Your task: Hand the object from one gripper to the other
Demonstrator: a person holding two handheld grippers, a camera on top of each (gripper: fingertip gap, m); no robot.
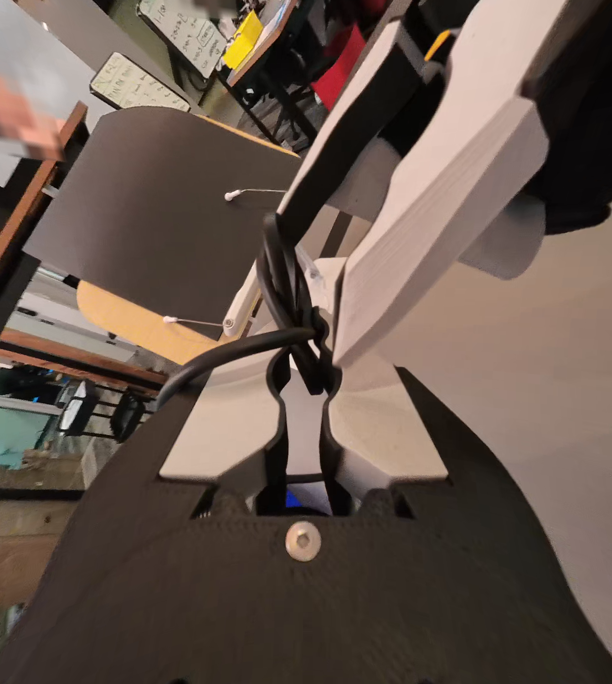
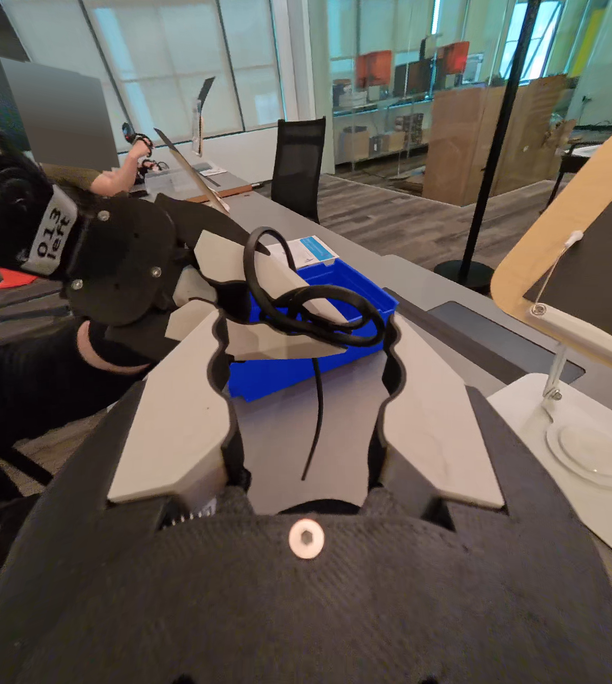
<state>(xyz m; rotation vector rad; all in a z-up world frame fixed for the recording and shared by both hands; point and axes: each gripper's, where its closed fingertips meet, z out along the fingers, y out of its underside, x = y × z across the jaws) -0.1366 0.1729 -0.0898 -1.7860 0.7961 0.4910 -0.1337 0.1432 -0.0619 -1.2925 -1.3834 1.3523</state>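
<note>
My left gripper (image 2: 328, 329) jaws pinch the coiled cable (image 2: 315, 318); right gripper (image 2: 306, 344) jaws wide around it, above the blue bin (image 2: 378, 292).

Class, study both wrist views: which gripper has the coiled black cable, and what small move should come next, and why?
The left gripper is shut on the coiled black cable. The right gripper is open, its fingers either side of the coil. Probably the next move is to close the right gripper on the coil, since the left shouldn't release until it does.
</note>
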